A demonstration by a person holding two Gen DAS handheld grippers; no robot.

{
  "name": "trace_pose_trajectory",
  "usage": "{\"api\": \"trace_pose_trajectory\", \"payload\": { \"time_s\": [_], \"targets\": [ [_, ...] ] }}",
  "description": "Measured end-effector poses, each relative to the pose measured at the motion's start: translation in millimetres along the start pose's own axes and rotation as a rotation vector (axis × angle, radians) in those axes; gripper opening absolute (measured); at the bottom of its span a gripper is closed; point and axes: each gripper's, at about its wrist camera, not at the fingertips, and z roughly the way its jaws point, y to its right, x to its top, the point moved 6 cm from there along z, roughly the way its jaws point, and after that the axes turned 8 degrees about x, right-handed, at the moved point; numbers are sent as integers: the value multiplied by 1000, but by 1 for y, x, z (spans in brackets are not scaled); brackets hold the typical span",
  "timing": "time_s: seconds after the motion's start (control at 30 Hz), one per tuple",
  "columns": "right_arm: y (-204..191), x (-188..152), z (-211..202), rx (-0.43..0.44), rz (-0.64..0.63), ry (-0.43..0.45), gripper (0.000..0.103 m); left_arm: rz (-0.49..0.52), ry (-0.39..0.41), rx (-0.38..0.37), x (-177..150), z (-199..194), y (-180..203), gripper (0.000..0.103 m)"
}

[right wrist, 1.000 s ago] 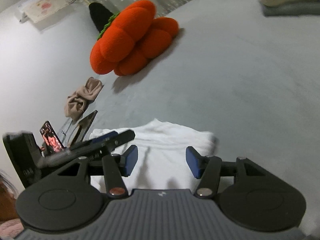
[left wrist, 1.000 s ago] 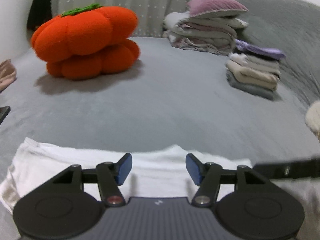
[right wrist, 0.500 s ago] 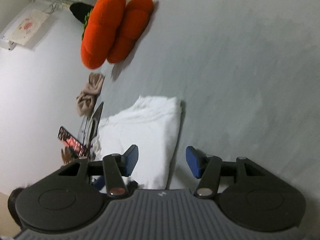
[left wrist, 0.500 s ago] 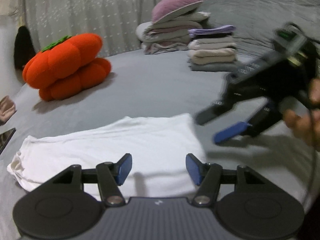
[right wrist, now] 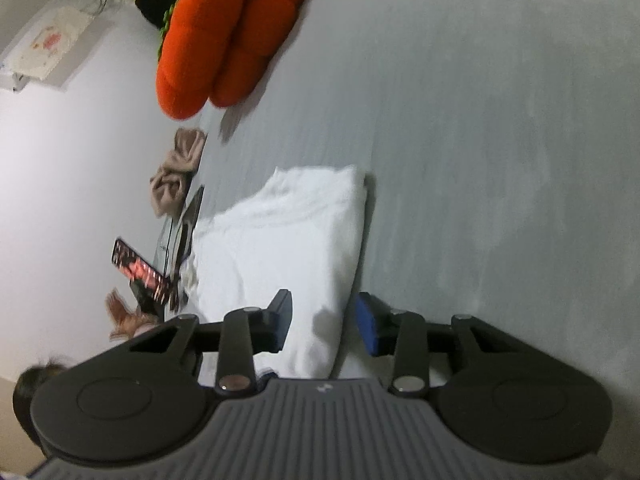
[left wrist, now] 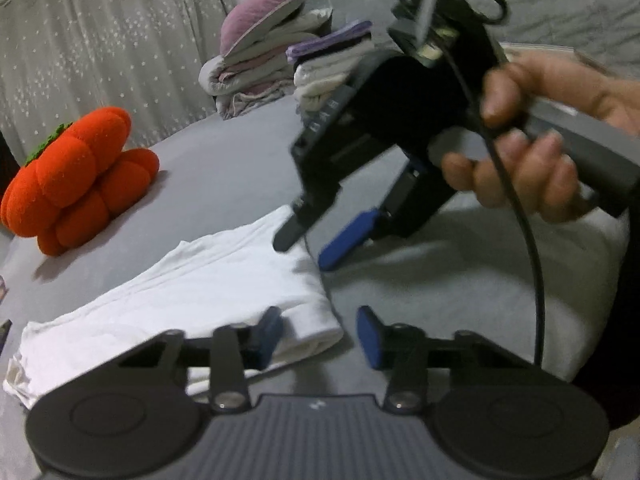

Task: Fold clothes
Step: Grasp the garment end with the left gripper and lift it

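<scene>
Left wrist view: the white garment lies part-folded on the grey bed; the left gripper straddles its near corner, jaws closing, pads not yet pressing. Right wrist view: the right gripper closes likewise over the folded edge. The cloth looks soft, light and limp, best pinched through all layers at the corners.

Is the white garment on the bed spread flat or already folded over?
Folded. The white garment lies as a narrow strip with a thick, rounded doubled edge at its near end; the right wrist view shows stacked layers.
</scene>
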Motion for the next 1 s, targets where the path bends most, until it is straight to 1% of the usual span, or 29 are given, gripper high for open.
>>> {"api": "trace_pose_trajectory", "payload": {
  "time_s": [0.03, 0.07, 0.1, 0.13, 0.17, 0.2, 0.23, 0.27, 0.37, 0.47, 0.5, 0.53, 0.57, 0.6, 0.63, 0.67, 0.73, 0.8, 0.87, 0.97, 1.0],
  "targets": [
    [1, 4, 1, 2, -5, 17, 40, 4, -9, 15, -1, 1, 1, 23],
    [2, 7, 2, 1, -15, 36, 39, 7, -17, 28, -2, 3, 1, 19],
    [2, 10, 2, -2, -27, 55, 38, 2, -21, 38, -4, 3, -1, 12],
    [3, 13, 4, -6, -44, 72, 35, -3, -25, 46, -5, 3, -3, 9],
    [4, 16, 6, -10, -61, 90, 31, -9, -27, 49, -5, 1, -4, 8],
    [6, 19, 8, -18, -77, 108, 26, -16, -28, 52, -6, -2, -5, 7],
    [9, 22, 8, -31, -85, 125, 11, -22, -29, 54, -7, -5, -6, 7],
    [11, 24, 8, -38, -85, 142, 6, -22, -29, 56, -7, -8, -6, 7],
    [15, 27, 8, -53, -82, 181, 6, 54, -24, 61, -5, -19, 2, 7],
    [12, 27, 6, -67, -116, 184, 6, 109, -26, 69, -5, -24, 7, 10],
    [12, 27, 6, -65, -117, 181, 7, 121, -20, 76, -4, -25, 8, 14],
    [13, 26, 6, -60, -112, 177, 11, 131, -14, 83, -4, -25, 9, 21],
    [13, 26, 5, -56, -107, 175, 12, 140, -6, 90, -3, -25, 10, 26],
    [13, 26, 4, -54, -103, 174, 15, 149, 1, 98, -3, -24, 11, 35],
    [13, 26, 4, -50, -102, 172, 17, 157, 9, 104, -2, -23, 12, 39],
    [13, 26, 4, -48, -101, 168, 19, 162, 17, 103, -1, -23, 13, 40],
    [12, 26, 3, -48, -104, 162, 19, 167, 28, 101, 2, -21, 15, 46],
    [13, 27, 4, -45, -101, 159, 20, 171, 26, 110, 6, -14, 15, 46],
    [12, 27, 5, -32, -105, 155, 27, 182, -3, 142, 3, -6, 14, 46],
    [10, 28, 8, -14, -117, 147, 30, 182, -33, 180, -1, 0, 12, 45],
    [9, 28, 10, -11, -126, 144, 30, 173, -38, 184, -3, -1, 11, 41]
  ]
}}
